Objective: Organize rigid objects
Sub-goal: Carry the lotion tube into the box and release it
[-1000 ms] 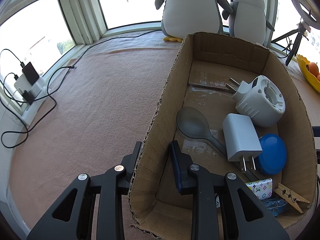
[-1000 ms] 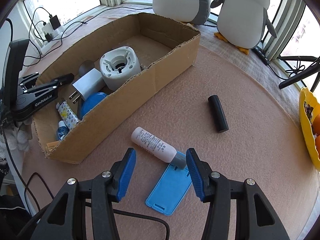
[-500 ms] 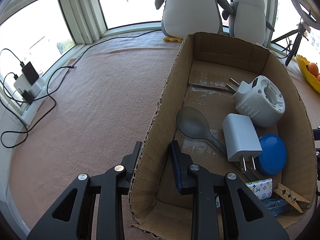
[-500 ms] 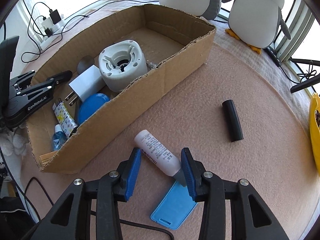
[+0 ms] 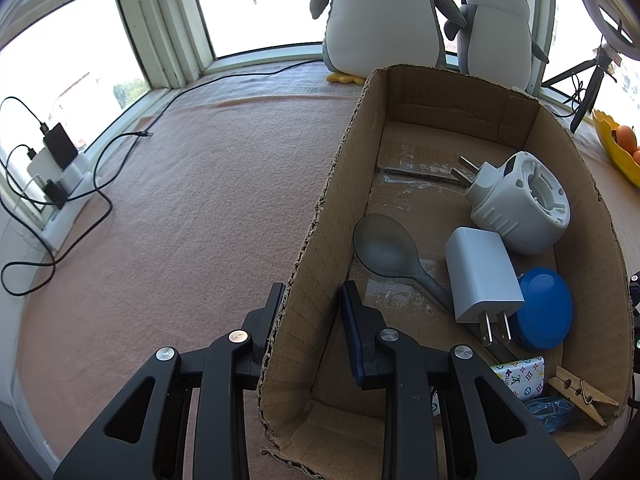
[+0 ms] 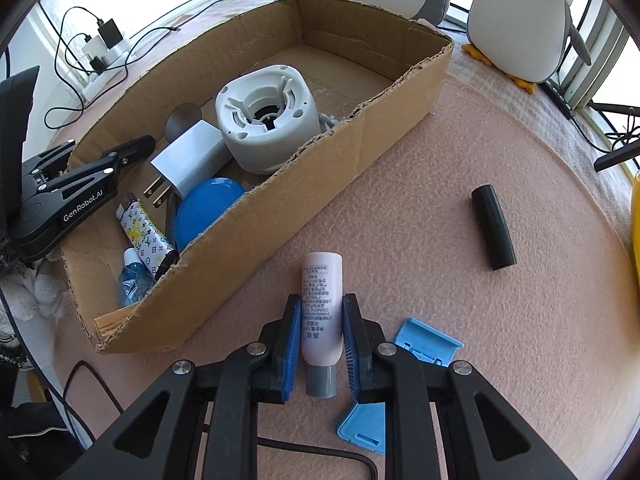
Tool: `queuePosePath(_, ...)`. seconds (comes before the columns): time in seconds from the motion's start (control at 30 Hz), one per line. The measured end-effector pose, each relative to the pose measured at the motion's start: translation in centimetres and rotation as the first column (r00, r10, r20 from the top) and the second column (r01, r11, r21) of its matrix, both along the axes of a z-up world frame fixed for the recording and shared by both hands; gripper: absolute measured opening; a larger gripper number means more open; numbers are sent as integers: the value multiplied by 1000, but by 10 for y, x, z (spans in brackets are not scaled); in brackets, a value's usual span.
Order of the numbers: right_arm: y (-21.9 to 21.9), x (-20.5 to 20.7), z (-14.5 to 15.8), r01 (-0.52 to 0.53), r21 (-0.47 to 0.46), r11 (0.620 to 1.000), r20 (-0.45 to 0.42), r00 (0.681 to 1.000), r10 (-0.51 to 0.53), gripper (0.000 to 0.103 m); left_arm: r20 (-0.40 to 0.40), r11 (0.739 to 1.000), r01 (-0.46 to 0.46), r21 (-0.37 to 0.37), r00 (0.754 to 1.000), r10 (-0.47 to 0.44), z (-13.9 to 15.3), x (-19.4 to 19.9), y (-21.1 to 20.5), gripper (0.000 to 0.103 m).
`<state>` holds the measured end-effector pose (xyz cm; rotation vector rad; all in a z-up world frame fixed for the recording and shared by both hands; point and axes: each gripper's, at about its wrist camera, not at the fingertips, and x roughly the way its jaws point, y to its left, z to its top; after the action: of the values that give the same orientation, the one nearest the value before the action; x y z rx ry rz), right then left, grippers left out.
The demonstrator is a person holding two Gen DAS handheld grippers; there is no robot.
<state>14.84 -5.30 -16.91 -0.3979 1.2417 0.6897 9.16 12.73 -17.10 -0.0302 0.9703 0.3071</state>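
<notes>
Left wrist view: the left gripper (image 5: pixel 310 300) is clamping the cardboard box's (image 5: pixel 592 208) near wall, 1 finger outside, 1 inside. A monogram-printed tube (image 5: pixel 520 374) is lying by the box's near end.

Right wrist view: "GenRobot.AI" is showing on the left gripper. The right gripper (image 6: pixel 320 338) has just been closing and is pinching the pink tube (image 6: pixel 322 308), small print unreadable, lying beside the box's long wall.

Pink felt-covered table (image 6: pixel 500 152) bears cardboard box (image 6: pixel 320 184), black cylinder (image 6: pixel 493 233), tube (image 6: pixel 322 304).
</notes>
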Motion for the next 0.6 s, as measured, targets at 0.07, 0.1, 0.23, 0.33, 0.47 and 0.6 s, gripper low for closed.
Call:
queuePosePath(0.07,2,-1,0,16,8,1000,-3,1000,-15,18,1,1000,-1,-1,1000,1,0,0,0,25)
queuePosePath(0.1,0,-2,0,26,15,1000,-5,1000,-26,18,1,1000,-1,-2,1000,1,0,0,0,25)
queuePosePath(0.23,-10,-3,2,70,48,996,-13,997,-69,18,1,1000,-1,-2,1000,1,0,0,0,25)
queuePosePath(0.33,-21,-5,7,100,74,992,-15,995,-100,18,1,1000,-1,-2,1000,1,0,0,0,25)
queuePosePath(0.47,-34,-8,19,135,113,984,-9,991,-135,18,1,1000,-1,-2,1000,1,0,0,0,25)
queuePosePath(0.6,-38,-12,32,148,140,979,8,989,-150,18,1,1000,-1,-3,1000,1,0,0,0,25)
